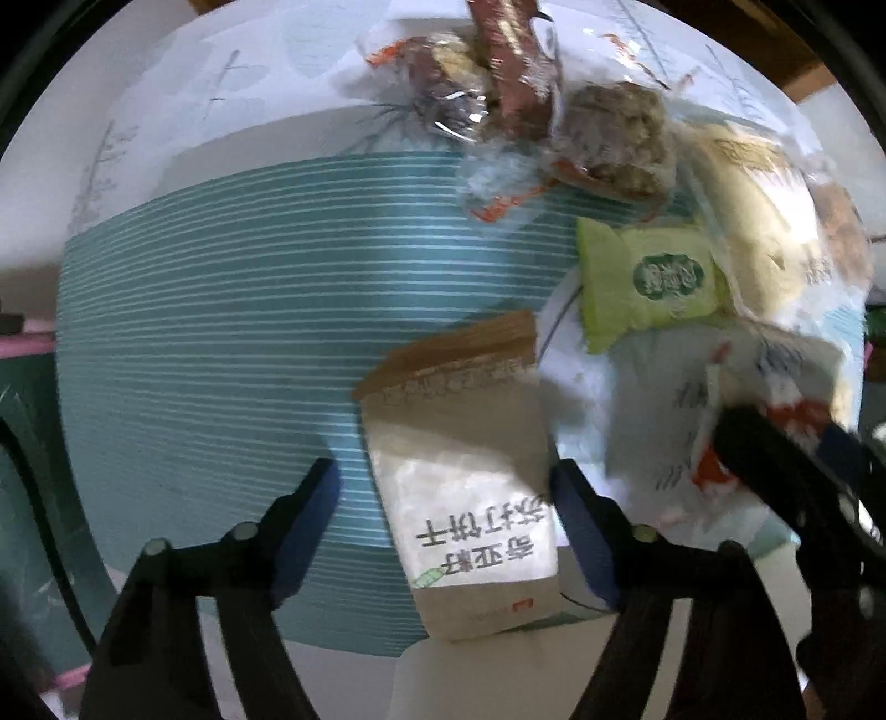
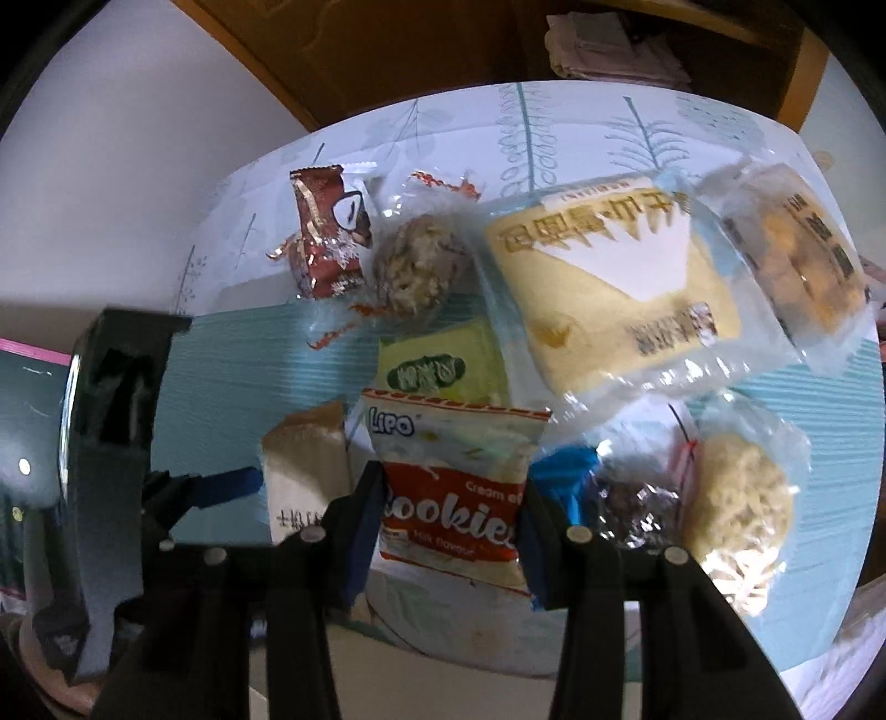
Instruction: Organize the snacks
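Here, nearest the right wrist camera, the right tool [image 2: 451,518] is clenched on a red and white cookie packet [image 2: 454,487], its blue pads pressing the packet's two sides. The packet stands between them with its top edge pointing away from the camera (the word "Cookies" reads across its red band). Just left of it lies a beige cracker packet [image 2: 302,476], and the left tool [image 2: 216,487] shows as a dark shape with a blue pad at that packet's far side.

In the left wrist view, the left tool [image 1: 446,515] points down over the same cracker packet [image 1: 465,498]. Its jaws stand apart, one on each side of the packet; the right pad is at the packet's edge, and the left pad is clear of it, so the packet is not gripped.

The packets rest on a teal striped cloth [image 1: 221,332] spread on the worktop [image 2: 166,166]. Beyond the cookie packet sits a green snack packet [image 2: 437,368], partly under it. To the right are a foil-wrapped sweet [image 2: 637,509] and a pale noodle cake in clear wrap [image 2: 742,498]. Farther off lie a large yellow cake packet [image 2: 614,293] and a round grain cake [image 2: 421,271]. A brown wafer packet [image 2: 329,232] lies beside it, and a clear-wrapped pastry [image 2: 797,255] lies at the far right. Behind the worktop stands brown wooden furniture [image 2: 443,44].
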A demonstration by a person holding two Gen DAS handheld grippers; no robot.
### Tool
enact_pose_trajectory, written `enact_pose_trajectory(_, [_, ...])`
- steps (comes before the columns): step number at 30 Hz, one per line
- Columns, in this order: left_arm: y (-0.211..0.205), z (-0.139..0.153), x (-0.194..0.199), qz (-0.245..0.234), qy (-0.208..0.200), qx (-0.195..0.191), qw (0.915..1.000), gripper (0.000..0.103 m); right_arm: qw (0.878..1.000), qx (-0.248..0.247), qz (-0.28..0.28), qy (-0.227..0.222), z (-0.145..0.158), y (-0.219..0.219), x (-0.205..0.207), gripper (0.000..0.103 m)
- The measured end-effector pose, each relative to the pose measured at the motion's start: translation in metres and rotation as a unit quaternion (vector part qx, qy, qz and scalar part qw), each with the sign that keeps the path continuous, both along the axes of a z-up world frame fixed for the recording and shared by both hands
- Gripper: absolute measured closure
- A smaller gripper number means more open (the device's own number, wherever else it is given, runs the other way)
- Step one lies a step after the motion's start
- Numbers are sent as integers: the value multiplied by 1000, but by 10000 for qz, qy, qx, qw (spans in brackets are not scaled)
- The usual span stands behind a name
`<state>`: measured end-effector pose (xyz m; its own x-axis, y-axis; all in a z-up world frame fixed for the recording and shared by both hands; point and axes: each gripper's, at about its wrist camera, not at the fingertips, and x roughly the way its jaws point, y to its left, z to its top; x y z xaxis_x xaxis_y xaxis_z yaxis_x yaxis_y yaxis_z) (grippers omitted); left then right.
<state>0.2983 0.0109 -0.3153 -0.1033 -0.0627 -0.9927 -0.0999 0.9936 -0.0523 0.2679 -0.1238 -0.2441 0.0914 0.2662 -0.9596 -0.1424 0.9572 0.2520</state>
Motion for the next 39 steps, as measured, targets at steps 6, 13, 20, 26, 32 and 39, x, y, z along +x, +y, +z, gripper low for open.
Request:
enact_pose_trajectory(6, [-14,5,0,271,-346,43,9990,49,9998,113,-111,81,-3,-18,-10,59])
enact_pose_trajectory(13, [-15,12,-22,641,-888,-451,9930,51,9995,269,-122,110,0,-33,-22,59])
enact_pose_trajectory(20, [-1,39,-36,821,-1717,-735,9790,50,9994,350,-18,83,2,-37,-31,59])
enact_pose_trajectory(26, [-4,90,-45,730,-2618,-953,9576,50,9987,452,-13,-214,14,-32,-31,59])
enact_pose_trajectory(32, [6,171,-67,436,-3707,-1081,9214,50,9938,526,-57,-974,64,-39,-44,59])
enact_pose_trajectory(39, [5,247,-126,-80,-4389,-1557,8849,50,9808,706,-88,-1818,144,-50,-87,59])
